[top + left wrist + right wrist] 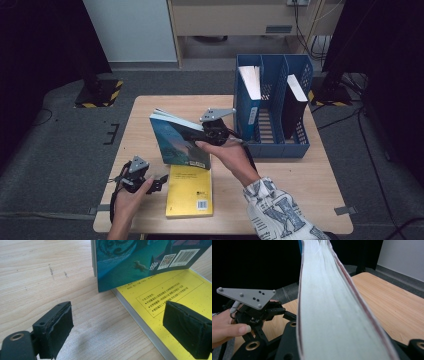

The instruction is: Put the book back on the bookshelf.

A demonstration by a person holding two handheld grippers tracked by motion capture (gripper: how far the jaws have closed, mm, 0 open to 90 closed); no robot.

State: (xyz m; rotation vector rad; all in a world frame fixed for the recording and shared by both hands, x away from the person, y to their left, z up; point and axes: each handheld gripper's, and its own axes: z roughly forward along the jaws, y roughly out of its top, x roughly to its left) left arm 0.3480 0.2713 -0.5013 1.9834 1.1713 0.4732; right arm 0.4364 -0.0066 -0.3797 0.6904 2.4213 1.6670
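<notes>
Risk: right claw (209, 131), clamped on the upright teal paperback book (179, 140), may let it topple; left claw (159, 182) stands wide open, empty, beside the flat yellow paperback book (190, 191).

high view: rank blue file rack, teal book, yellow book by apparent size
1. blue file rack, clearly largest.
2. teal book, held upright in the right claw.
3. yellow book, flat on the table.
The two books look close; the teal one is raised nearer the camera and covers the yellow one's top edge, so their order is unsure.
</notes>
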